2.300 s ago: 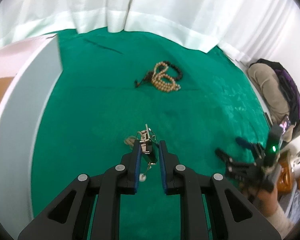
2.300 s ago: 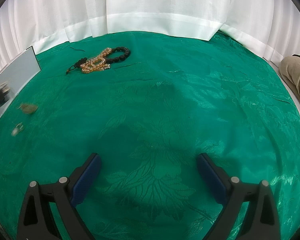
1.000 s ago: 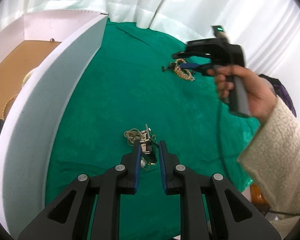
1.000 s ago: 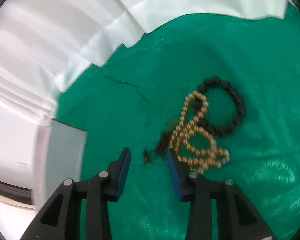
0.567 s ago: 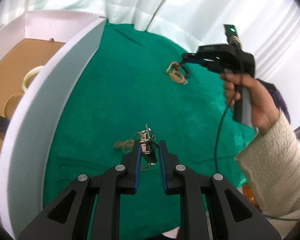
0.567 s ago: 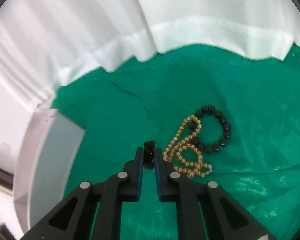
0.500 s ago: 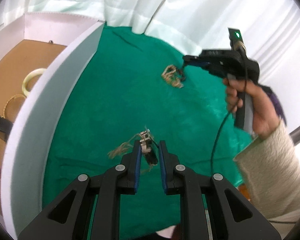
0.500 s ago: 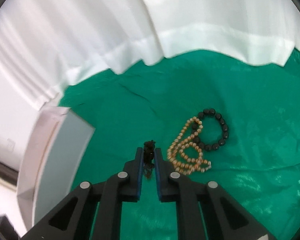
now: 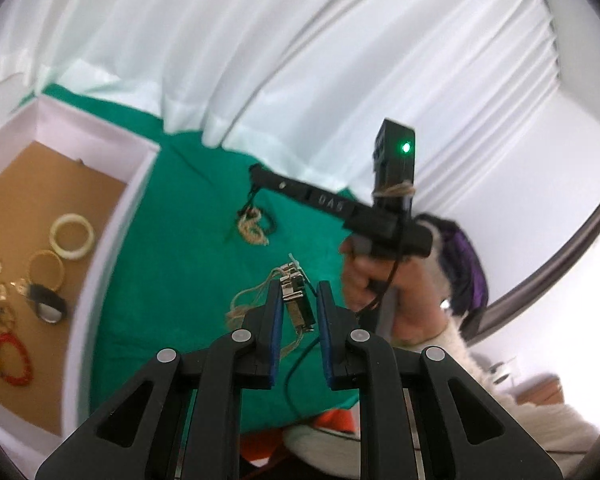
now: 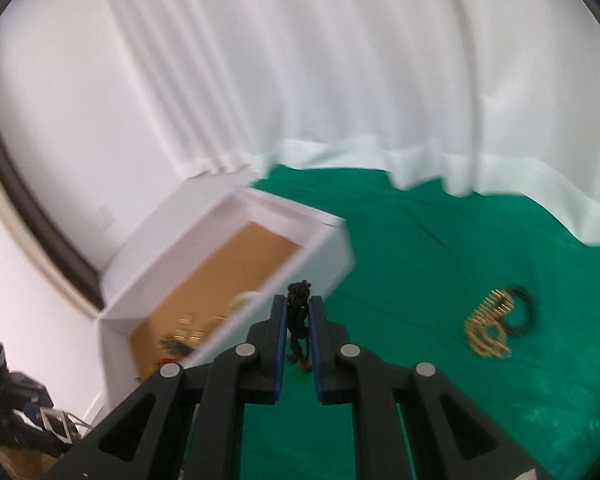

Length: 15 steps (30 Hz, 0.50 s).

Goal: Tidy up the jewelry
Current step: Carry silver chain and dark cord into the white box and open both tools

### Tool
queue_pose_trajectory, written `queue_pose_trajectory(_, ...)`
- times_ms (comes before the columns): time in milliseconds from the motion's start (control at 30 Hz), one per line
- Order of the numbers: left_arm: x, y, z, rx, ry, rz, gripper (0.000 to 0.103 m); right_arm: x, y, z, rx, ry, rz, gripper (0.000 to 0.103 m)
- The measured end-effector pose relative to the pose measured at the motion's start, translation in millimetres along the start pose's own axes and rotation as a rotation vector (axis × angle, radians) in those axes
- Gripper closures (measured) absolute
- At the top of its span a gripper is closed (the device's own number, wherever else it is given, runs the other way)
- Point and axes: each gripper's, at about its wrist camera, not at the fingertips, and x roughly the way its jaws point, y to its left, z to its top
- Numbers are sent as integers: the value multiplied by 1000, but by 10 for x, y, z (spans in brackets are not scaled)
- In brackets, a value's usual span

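Left hand-held gripper [image 9: 298,312] pinches metal clasp [image 9: 294,296], light chain trailing limp. Right hand-held gripper [image 10: 298,320] clamps black cord knot [image 10: 299,300]: soft, slack, light; knot safest hold.

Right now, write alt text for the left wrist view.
The left hand-held gripper pinches a metal clasp on tan cord above green cloth. Left, a white box holds bangles; right, a hand holds the right hand-held gripper.
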Motion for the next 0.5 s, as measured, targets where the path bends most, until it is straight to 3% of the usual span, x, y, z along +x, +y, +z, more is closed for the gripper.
queue_pose_trajectory(300,-775,608,120,-96,-167,201,88,274,931,310,-100,11,184,92)
queue_pose_trajectory(500,-1018,1206,-18,-200,-189,326,88,667,1427,207,-153,97,257,92)
